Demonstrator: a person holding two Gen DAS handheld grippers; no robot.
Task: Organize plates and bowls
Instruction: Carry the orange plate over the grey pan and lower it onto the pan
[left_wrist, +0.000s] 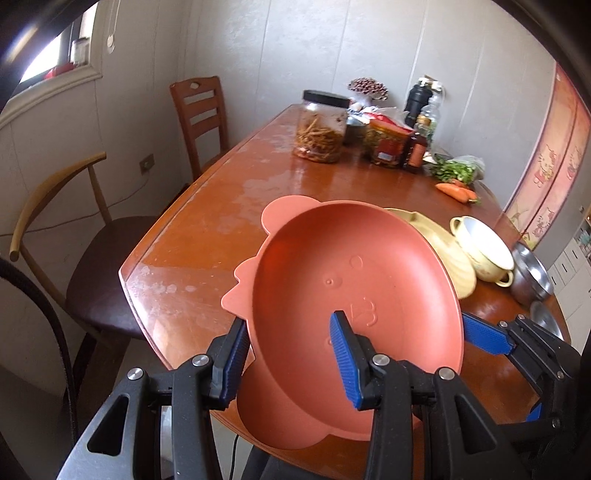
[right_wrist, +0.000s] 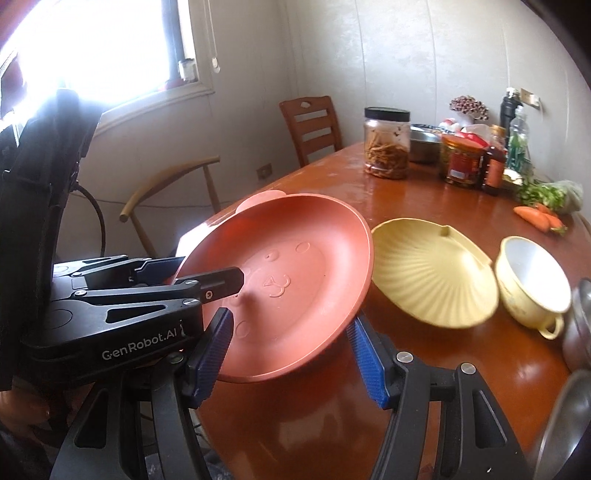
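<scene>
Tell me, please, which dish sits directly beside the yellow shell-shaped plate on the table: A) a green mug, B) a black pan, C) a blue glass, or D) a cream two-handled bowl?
D: the cream bowl with small side handles rests right next to the yellow plate on the wooden table.

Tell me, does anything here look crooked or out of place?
Yes. The terracotta bear-face plate is tilted steeply off the table, clamped in the left gripper, with the right gripper at its lower rim. The yellow shell-shaped plate beside it also sits tilted.
</scene>
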